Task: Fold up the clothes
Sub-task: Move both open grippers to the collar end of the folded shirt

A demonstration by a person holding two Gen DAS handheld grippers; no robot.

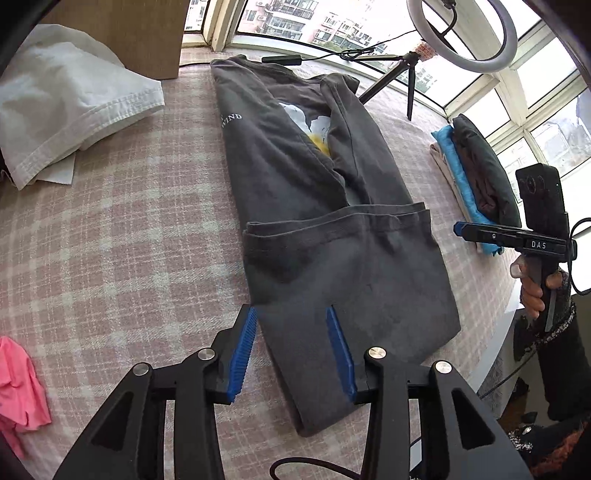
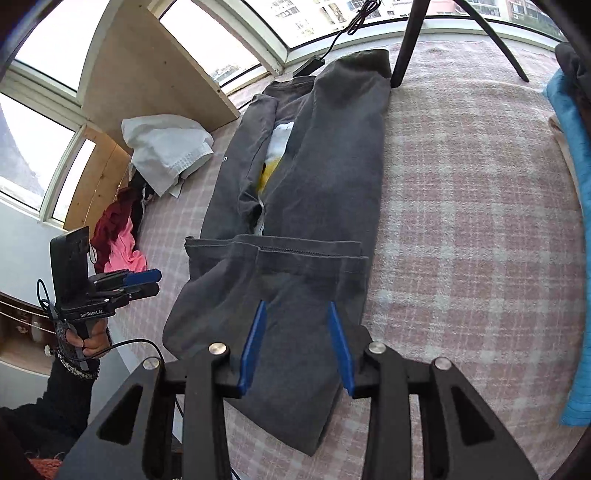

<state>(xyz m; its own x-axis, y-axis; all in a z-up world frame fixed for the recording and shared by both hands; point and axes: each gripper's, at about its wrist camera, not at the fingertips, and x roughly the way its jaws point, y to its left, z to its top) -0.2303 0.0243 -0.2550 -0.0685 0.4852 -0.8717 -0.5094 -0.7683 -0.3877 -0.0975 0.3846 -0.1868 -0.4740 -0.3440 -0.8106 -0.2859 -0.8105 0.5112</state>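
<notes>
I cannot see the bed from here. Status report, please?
Left hand-held gripper and right hand-held gripper open, holding nothing. Grey T-shirt flat, sides folded in, near end folded up. Nothing in the way.

One dark grey T-shirt (image 1: 332, 236); one white garment (image 1: 70, 96); one pink garment (image 1: 18, 391); one stack of folded clothes (image 1: 476, 166); one ring light (image 1: 465, 33); two grippers, left (image 1: 291, 314) and right (image 2: 297, 308).

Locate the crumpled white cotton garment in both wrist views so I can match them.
Left wrist view: crumpled white cotton garment at upper left, left of the dark grey T-shirt.
Right wrist view: crumpled white cotton garment at left of centre, below the plywood board.
Shared landmark: the dark grey T-shirt.
</notes>
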